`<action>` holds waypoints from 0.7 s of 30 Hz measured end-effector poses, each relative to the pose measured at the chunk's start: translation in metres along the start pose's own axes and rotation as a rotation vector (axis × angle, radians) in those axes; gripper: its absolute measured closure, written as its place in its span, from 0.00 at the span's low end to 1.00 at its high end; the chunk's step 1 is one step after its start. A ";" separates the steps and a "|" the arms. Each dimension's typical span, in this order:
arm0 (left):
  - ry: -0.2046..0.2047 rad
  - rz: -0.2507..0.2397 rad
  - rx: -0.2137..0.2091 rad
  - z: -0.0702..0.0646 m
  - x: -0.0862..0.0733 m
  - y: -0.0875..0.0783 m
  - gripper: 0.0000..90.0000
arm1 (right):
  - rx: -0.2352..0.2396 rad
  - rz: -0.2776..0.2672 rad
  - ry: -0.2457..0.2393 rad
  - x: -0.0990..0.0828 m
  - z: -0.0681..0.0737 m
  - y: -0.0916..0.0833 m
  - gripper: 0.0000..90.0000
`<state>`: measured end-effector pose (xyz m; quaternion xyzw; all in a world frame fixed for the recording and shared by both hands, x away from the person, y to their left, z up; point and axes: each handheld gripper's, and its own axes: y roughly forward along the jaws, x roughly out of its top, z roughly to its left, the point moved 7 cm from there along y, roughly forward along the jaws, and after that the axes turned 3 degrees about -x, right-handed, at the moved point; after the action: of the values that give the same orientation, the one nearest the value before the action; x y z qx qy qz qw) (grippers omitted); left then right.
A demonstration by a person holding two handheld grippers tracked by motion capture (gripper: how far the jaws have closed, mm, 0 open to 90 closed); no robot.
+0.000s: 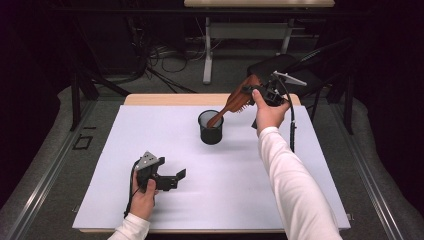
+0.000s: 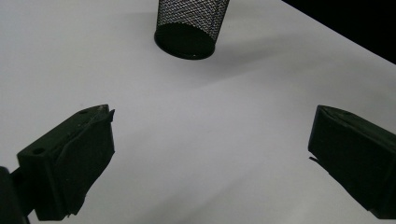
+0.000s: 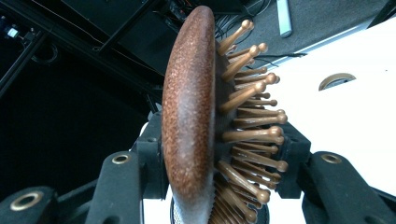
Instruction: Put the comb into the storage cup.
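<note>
Jaws of your right gripper (image 1: 261,90) clamp the wooden hairbrush (image 3: 196,116); its pegs show close up, while overhead its handle dips into the mesh cup (image 1: 210,127) at 12 o'clock. Left gripper (image 1: 172,179) gapes empty.

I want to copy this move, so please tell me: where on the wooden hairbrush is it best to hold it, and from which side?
Grip the wooden hairbrush at its wide head, one jaw on the smooth back, one on the bristle face, as the right claw does. Come from the head end, away from the mesh cup: the slim handle tilts down into the cup.
</note>
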<state>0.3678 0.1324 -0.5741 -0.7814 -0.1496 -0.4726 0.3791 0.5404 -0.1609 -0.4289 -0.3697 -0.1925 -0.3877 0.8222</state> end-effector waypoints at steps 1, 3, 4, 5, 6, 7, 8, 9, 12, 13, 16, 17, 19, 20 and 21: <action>0.000 0.000 0.000 0.000 0.000 0.000 0.00 | -0.003 -0.001 0.002 -0.001 0.000 0.001 0.54; 0.000 0.000 0.001 0.000 0.000 0.000 0.00 | -0.009 -0.002 -0.001 -0.003 0.000 0.003 0.54; 0.000 0.000 0.001 0.000 0.000 0.000 0.00 | -0.011 -0.001 -0.002 -0.003 0.000 0.004 0.54; 0.000 0.000 0.001 0.000 0.000 0.000 0.00 | -0.013 0.000 -0.003 -0.004 -0.001 0.005 0.54; 0.000 0.001 0.000 0.000 0.000 0.000 0.00 | -0.013 0.004 -0.005 -0.005 -0.001 0.006 0.54; 0.001 0.001 0.001 0.000 0.000 0.000 0.00 | -0.012 0.002 -0.004 -0.006 0.000 0.007 0.54; 0.000 0.001 0.000 0.000 0.000 0.000 0.00 | -0.014 0.004 -0.006 -0.007 -0.001 0.008 0.54; 0.000 0.001 -0.001 0.000 0.000 0.000 0.00 | -0.016 0.004 -0.007 -0.007 -0.001 0.009 0.54; -0.001 -0.001 -0.002 0.000 0.000 0.000 0.00 | -0.021 0.003 -0.008 -0.009 -0.002 0.012 0.54; -0.002 -0.004 -0.004 0.000 0.000 0.000 0.00 | -0.022 0.003 -0.005 -0.010 -0.002 0.013 0.54; -0.002 -0.005 -0.004 0.000 0.000 0.000 0.00 | -0.029 0.004 -0.011 -0.013 -0.002 0.016 0.54; -0.002 -0.006 -0.004 0.000 0.000 -0.001 0.00 | -0.031 0.007 -0.012 -0.014 -0.002 0.017 0.54; -0.002 -0.006 -0.003 0.001 0.000 -0.001 0.00 | -0.036 0.014 -0.024 -0.016 -0.002 0.019 0.54; -0.004 -0.007 -0.003 0.001 0.001 -0.001 0.00 | -0.036 0.014 -0.027 -0.017 -0.001 0.021 0.54; -0.006 -0.008 -0.001 0.001 0.001 -0.001 0.00 | -0.039 0.021 -0.033 -0.019 -0.001 0.022 0.54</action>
<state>0.3683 0.1332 -0.5734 -0.7824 -0.1534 -0.4720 0.3762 0.5457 -0.1431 -0.4510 -0.3939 -0.1948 -0.3764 0.8156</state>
